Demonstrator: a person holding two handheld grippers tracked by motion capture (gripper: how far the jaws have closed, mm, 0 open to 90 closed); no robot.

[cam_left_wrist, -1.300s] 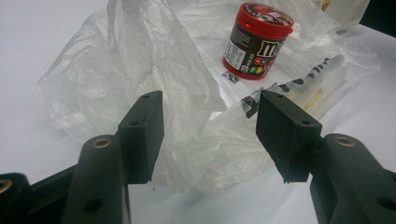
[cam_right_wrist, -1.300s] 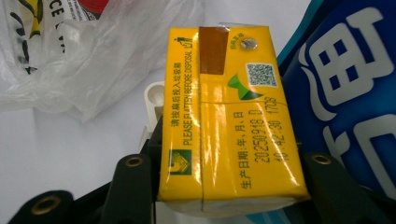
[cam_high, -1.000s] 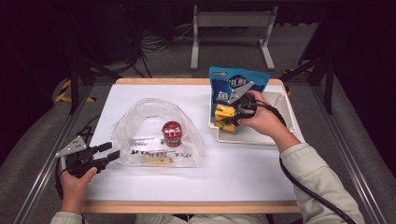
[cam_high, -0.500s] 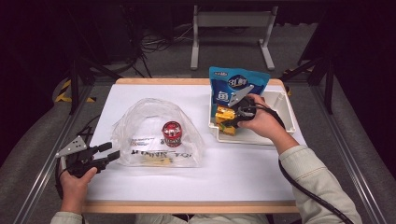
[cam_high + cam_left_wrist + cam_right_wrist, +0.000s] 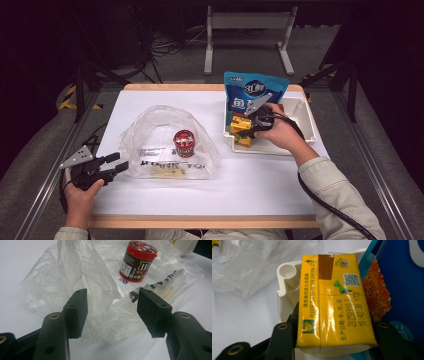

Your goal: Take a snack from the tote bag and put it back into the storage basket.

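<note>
My right gripper (image 5: 246,127) is shut on a yellow drink carton (image 5: 332,302) at the left end of the white tray (image 5: 305,112); both jaws press on the carton's sides (image 5: 241,131). A blue snack bag (image 5: 255,92) stands right behind it in the tray. A clear plastic bag (image 5: 167,142) lies open on the white table with a red-lidded candy jar (image 5: 184,143) on it. My left gripper (image 5: 116,164) stands open at the bag's left edge, its pads (image 5: 76,311) on either side of crumpled plastic (image 5: 105,302) without pressing it. The jar (image 5: 138,261) stands beyond.
The white table top (image 5: 260,185) ends at a wooden front edge. Metal rails run along both sides. A grey stand (image 5: 247,37) and cables lie on the floor behind the table. The right gripper's cable (image 5: 320,192) trails over the sleeve.
</note>
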